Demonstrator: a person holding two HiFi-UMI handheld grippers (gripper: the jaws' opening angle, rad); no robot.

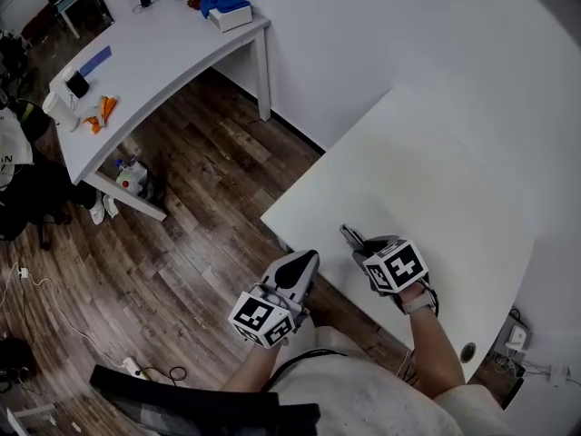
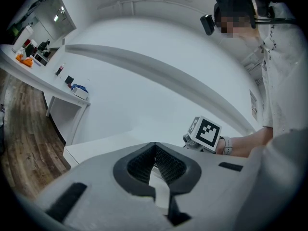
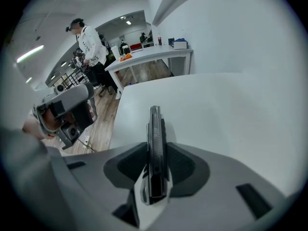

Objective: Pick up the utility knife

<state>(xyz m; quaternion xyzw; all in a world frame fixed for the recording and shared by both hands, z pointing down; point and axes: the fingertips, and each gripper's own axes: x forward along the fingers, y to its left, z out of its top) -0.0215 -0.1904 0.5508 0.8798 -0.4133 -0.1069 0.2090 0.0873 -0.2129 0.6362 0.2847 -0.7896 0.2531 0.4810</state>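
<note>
The utility knife [image 3: 154, 124], dark and slim, stands on edge between the pads of my right gripper [image 3: 155, 153], and both pads press its sides. In the head view the knife [image 1: 350, 237] pokes out ahead of the right gripper [image 1: 361, 247] near the front left edge of the white table [image 1: 436, 180]. My left gripper [image 1: 298, 269] hangs off the table's edge over the floor, with its tips together and nothing between them. The left gripper view shows its own jaws [image 2: 154, 148] shut, and the right gripper's marker cube [image 2: 206, 134] beyond them.
A second white desk [image 1: 154, 62] stands at the far left with a blue object [image 1: 222, 3], a bottle and small items on it. Cables [image 1: 54, 307] lie on the wooden floor. A person [image 3: 91, 42] stands far off in the right gripper view.
</note>
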